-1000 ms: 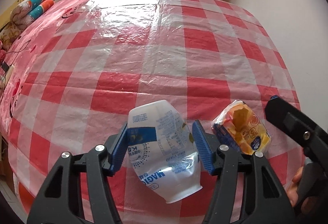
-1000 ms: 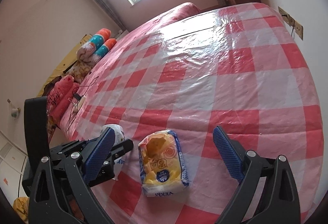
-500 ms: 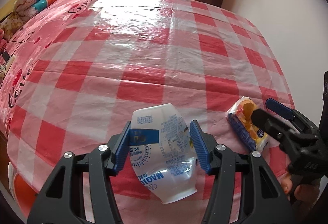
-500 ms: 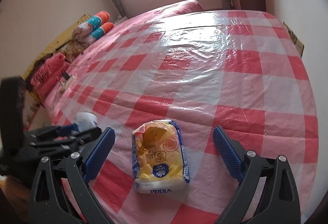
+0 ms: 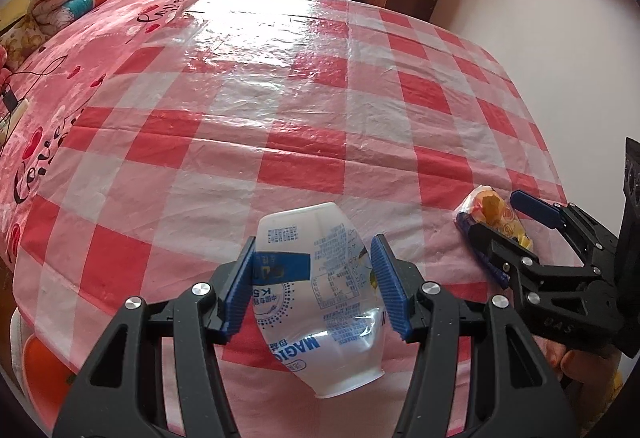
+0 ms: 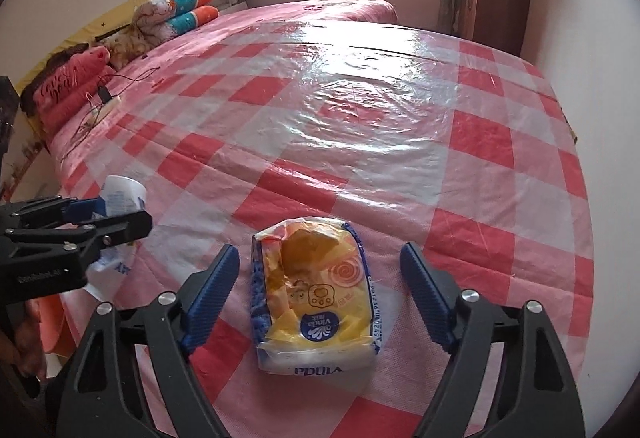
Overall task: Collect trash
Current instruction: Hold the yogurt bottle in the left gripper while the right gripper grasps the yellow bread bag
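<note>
Pickup is the step in hand. Through the left wrist camera, my left gripper (image 5: 314,288) pinches the crushed plastic bottle (image 5: 320,294) near the bed's (image 5: 280,109) front edge, angled forward and down; next I judge it needs lifting clear. Through the right wrist camera, my right gripper (image 6: 320,294) hangs spread around the yellow tissue packet (image 6: 316,294), not touching; closing comes next.

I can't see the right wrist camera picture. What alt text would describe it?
The right gripper, jaws wide open, straddles a yellow tissue pack lying on a bed's red-and-white checked plastic sheet, touching neither side. At far left, the left gripper holds a crushed white plastic bottle.
</note>
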`<state>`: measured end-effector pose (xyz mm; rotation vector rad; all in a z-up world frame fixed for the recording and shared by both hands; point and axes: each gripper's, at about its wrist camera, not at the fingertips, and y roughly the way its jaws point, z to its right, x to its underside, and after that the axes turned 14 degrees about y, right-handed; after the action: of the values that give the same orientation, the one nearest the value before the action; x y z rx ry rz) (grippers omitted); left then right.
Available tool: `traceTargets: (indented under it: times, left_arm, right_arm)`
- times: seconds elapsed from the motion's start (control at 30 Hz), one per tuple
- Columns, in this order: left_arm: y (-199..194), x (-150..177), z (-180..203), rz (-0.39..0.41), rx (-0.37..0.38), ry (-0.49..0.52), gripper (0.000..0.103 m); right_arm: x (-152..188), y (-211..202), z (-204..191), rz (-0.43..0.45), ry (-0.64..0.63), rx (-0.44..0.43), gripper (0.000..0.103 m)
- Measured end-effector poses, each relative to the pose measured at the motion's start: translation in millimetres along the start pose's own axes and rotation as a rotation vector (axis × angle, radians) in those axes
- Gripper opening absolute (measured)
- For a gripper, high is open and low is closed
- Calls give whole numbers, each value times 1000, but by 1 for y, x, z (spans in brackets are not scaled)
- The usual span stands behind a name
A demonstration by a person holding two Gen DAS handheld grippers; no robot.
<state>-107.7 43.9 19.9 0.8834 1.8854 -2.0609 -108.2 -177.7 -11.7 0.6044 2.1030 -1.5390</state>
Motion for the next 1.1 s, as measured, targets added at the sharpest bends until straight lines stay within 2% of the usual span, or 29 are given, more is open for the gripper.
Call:
traceTargets:
  times: [0.17, 0.33, 0.83, 1.1]
  left_arm:
    - [0, 6, -9, 3, 20, -11, 58]
    - [-3, 11, -16, 17, 45, -18, 58]
    - [-15, 26, -42, 64, 90, -17, 58]
    - [-24, 36, -59, 90, 77, -14, 58]
  right_arm:
    - [3, 3, -7, -1, -41, 48, 79]
    - [5, 5, -16, 2, -92, 100, 72]
    - [5, 5, -19, 5, -110, 90, 66]
    - [5, 5, -19, 4, -107, 85, 66]
